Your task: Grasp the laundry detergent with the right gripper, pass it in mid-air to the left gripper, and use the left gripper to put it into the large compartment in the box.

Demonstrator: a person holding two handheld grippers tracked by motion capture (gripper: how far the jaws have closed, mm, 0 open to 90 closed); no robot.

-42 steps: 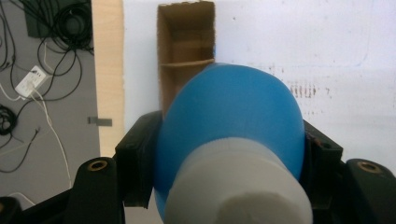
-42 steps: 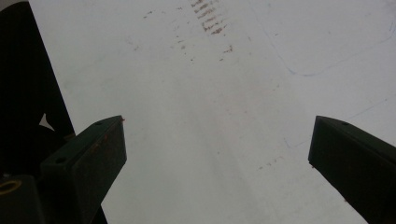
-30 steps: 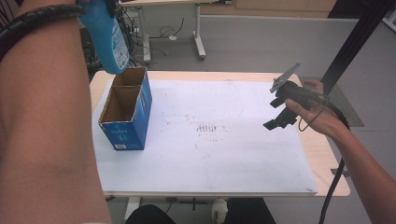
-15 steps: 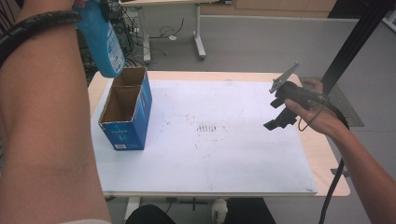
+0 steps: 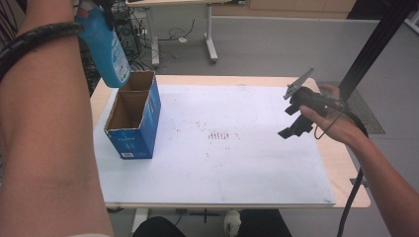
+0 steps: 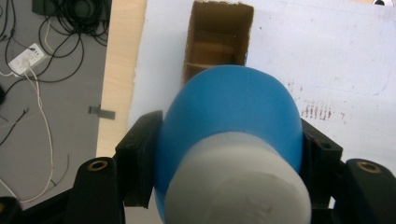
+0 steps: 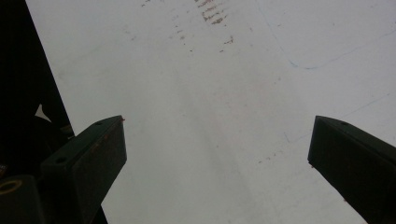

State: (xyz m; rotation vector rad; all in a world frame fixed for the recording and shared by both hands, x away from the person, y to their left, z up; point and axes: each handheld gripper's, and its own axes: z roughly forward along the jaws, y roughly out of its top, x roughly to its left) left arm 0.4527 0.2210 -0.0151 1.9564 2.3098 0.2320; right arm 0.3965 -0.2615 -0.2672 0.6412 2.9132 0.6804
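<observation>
My left gripper (image 6: 229, 158) is shut on a blue bottle (image 6: 229, 116) with a white cap (image 6: 238, 186), one jaw pressing on each side. The bottle (image 5: 106, 49) hangs bottom-down, tilted, just above the far end of an open blue cardboard box (image 5: 132, 116) at the table's left. Straight below the bottle, the box (image 6: 217, 42) shows its brown inside with nothing in it. My right gripper (image 5: 289, 114) hovers over the right side of the white mat (image 5: 222, 163). Its jaws (image 7: 217, 140) stand wide open with nothing between them.
The mat covers most of a wooden table (image 5: 346, 163) and carries faint brown marks (image 5: 222, 134) at its middle. A forearm wrapped by a black cable (image 5: 34, 37) takes up the left foreground. Desk legs (image 5: 210, 34) and floor cables stand behind; a black post (image 5: 370, 44) rises at the right.
The bottle in my left gripper has sunk a little toward the box's opening. The right gripper has stayed where it was.
</observation>
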